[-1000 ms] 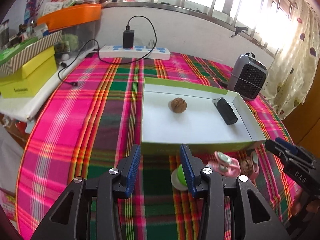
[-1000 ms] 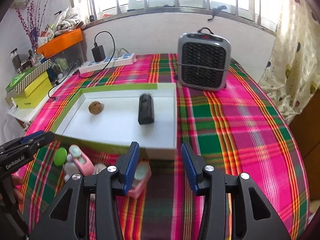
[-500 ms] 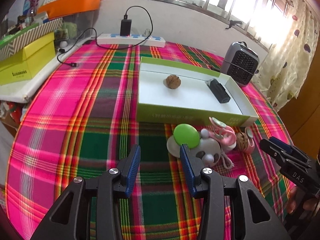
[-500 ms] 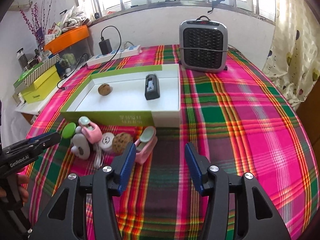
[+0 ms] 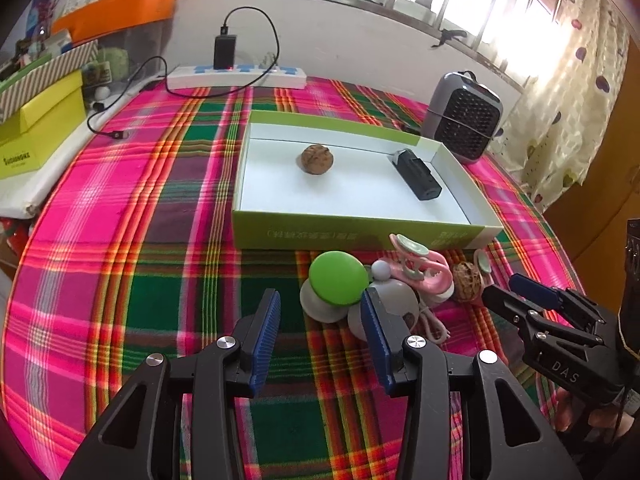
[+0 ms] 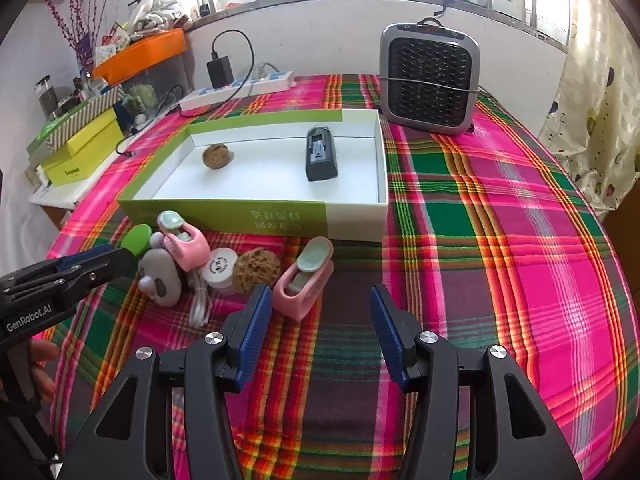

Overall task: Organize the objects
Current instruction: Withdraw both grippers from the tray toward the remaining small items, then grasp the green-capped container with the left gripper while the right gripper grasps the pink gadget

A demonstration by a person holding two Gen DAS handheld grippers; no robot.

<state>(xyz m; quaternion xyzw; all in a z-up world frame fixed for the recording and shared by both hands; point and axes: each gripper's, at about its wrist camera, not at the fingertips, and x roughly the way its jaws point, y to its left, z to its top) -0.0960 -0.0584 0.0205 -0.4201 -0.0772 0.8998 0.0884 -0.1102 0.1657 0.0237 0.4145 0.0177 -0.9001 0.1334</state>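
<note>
A green-and-white box [image 5: 352, 234] holds a walnut [image 5: 317, 159] and a black device [image 5: 418, 174]. Small items lie in a cluster before its front wall: a green-topped white piece [image 5: 338, 278], a grey toy [image 6: 160, 278], two pink clips [image 6: 306, 286] [image 6: 184, 240], a white cap [image 6: 219, 267] and a second walnut [image 6: 256, 266]. My left gripper [image 5: 320, 297] hovers just short of the green-topped piece, jaws opening, pads touching nothing. My right gripper [image 6: 320, 296] is open and empty, and the nearer pink clip lies just beyond its left finger.
A grey heater [image 6: 430, 80] stands behind the box at the right. A power strip [image 6: 240, 88] with a charger and cable lies by the wall. Yellow and striped boxes [image 6: 80, 152] are stacked at the left edge. Plaid cloth stretches to the right of the box.
Both grippers have drawn back from the box, bringing the cluster of small items into view ahead of the fingers. The right jaws have widened, and the left jaws a little.
</note>
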